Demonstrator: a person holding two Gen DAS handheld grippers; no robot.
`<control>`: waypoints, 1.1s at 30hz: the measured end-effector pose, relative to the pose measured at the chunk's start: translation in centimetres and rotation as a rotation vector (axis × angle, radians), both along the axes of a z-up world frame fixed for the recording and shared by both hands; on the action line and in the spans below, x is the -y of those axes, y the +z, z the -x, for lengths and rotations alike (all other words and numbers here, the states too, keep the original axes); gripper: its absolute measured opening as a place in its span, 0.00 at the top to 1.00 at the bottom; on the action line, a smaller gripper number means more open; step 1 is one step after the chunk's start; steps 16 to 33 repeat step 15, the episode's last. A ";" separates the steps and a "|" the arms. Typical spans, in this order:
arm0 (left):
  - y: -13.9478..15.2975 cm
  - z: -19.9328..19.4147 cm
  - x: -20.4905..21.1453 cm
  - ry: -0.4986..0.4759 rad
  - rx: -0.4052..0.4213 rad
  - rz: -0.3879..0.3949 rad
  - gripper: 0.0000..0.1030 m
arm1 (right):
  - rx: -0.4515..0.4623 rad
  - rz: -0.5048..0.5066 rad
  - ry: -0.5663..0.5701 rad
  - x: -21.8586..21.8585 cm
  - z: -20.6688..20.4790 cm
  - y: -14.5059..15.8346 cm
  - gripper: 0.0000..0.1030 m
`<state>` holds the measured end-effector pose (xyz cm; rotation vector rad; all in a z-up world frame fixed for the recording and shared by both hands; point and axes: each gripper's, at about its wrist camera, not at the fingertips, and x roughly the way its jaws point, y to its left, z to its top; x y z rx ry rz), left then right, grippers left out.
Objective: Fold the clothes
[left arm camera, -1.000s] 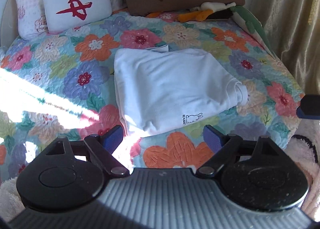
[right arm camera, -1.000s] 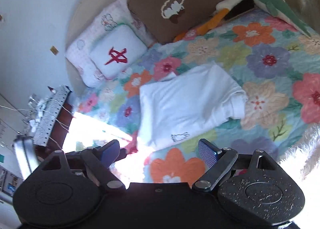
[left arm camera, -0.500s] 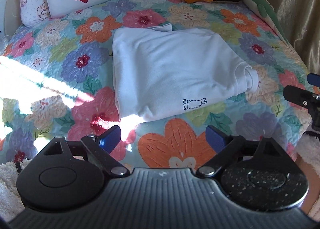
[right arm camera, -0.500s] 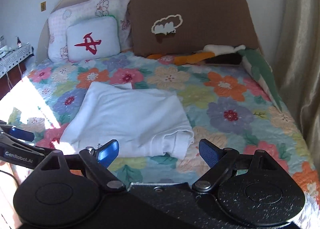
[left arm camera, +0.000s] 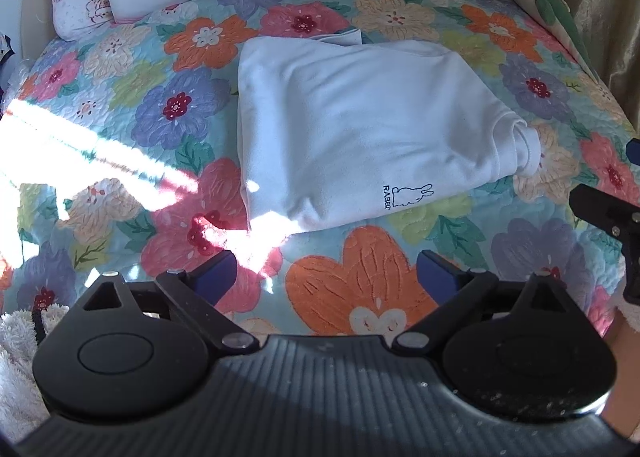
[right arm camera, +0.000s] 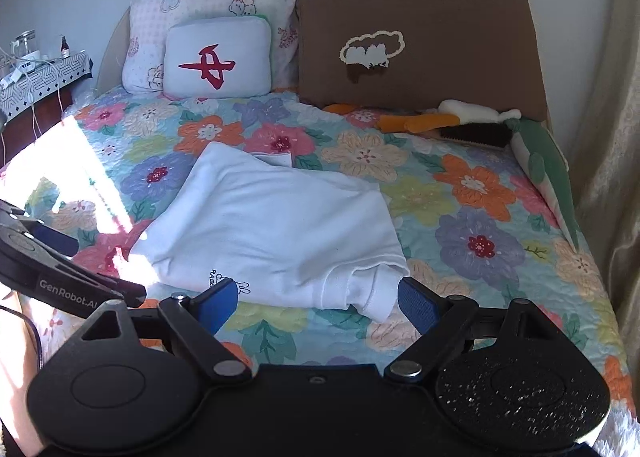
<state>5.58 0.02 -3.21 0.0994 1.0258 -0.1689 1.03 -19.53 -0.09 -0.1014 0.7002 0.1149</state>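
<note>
Sunlight cuts across the flowered quilt (left arm camera: 168,105) of a bed, with pillows (right arm camera: 218,57) and a brown cushion (right arm camera: 420,45) stacked against the headboard. Roughly in the middle of the quilt lies the white sweatshirt (left arm camera: 360,129), already folded into a thick rectangle, a small rabbit print (left arm camera: 408,195) near its front edge and a ribbed cuff (right arm camera: 376,297) poking out at one corner.

Both sets of tongs hover just short of that front edge, touching nothing. The left tongs (left arm camera: 326,277) have just been opening and now stand wide apart, with only quilt between them. The right tongs (right arm camera: 318,303) are spread too, the loose cuff showing between the blue pads (right arm camera: 418,303) but not pinched.

The garment looks soft, light and floppy (a fleecy knit, I would guess), so it should sag and slide apart if lifted by one layer. My feeling is that the two front corners are the places to grip, pinching all layers together, and the stray cuff wants tucking in first, or it will drag the fold open.
</note>
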 end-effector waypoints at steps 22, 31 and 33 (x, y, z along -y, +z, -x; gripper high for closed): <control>-0.2 0.2 -0.2 -0.008 -0.013 0.004 0.05 | -0.045 -0.147 -0.058 0.8 -1.3 -1.0 0.13; -0.2 0.2 -0.2 -0.008 -0.013 0.004 0.05 | -0.045 -0.147 -0.058 0.8 -1.3 -1.0 0.13; -0.2 0.2 -0.2 -0.008 -0.013 0.004 0.05 | -0.045 -0.147 -0.058 0.8 -1.3 -1.0 0.13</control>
